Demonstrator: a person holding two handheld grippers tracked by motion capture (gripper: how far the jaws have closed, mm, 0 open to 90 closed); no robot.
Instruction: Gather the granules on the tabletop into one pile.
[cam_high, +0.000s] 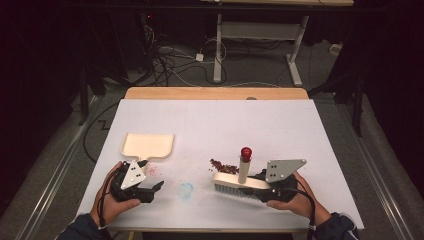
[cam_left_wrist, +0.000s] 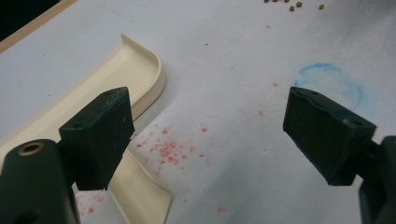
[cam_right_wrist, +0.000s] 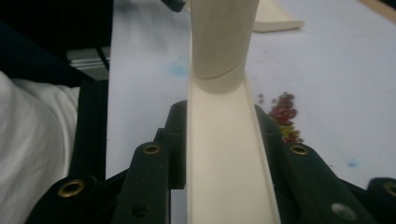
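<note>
White paper covers the table (cam_high: 210, 120), and everything in hand sits toward its near edge. Biggest on it is the cream dustpan (cam_high: 148, 145), lying flat at the left with its short handle pointing back toward the person; in the left gripper view its raised rim (cam_left_wrist: 140, 70) runs just beside and behind the left-hand jaw. Next comes the cream brush (cam_high: 239, 181), bristles down on the paper to the right of centre, its upright handle topped by a red knob. The right gripper (cam_high: 265, 186) has its jaws clamped on the end of the brush's back (cam_right_wrist: 224, 158), one on either side. The left gripper (cam_high: 150, 190) stands with jaws wide apart and nothing between them, near the dustpan's handle. A small heap of dark red crumbs (cam_high: 223, 166) lies just behind the brush head, and a faint blue ring (cam_high: 186, 190) marks the paper between the grippers.
</note>
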